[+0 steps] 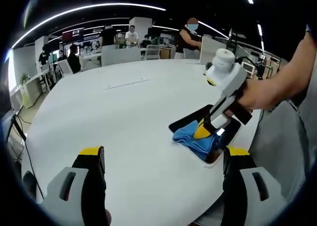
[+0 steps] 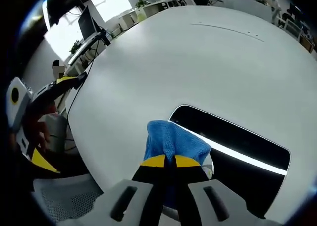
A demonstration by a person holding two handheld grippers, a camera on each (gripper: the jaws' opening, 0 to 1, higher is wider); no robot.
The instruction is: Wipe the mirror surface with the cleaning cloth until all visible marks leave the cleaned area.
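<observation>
— While the left gripper (image 1: 163, 159) hangs over the round white table (image 1: 124, 117), how do its jaws stand?

— Wide apart, with nothing between the black, yellow-tipped fingers (image 1: 92, 156); bare tabletop shows between them.

— And further right in the left gripper view?

— The dark rectangular mirror with a white frame (image 1: 190, 119) lies flat near the table's edge. The crumpled blue cleaning cloth (image 1: 190, 137) sits on its near end, and the right gripper (image 1: 202, 132), white-bodied and held in a person's hand (image 1: 257, 94), comes down onto that cloth.

— Does the right gripper view agree?

— At its left, the left gripper (image 2: 67, 80) shows beyond the table (image 2: 198, 52) rim. Towards the middle, the right gripper's (image 2: 166, 161) yellow-tipped fingers (image 2: 153, 160) are pressed together on the blue cloth (image 2: 171, 141), a fold pinched between them. The cloth rests on the mirror's (image 2: 233, 137) left end; to the right the glass is dark, with a bright strip of ceiling light reflected across it. I cannot tell whether marks are on it.

— Background?

— Desks and several people (image 1: 131, 36) stand well beyond the table.
</observation>
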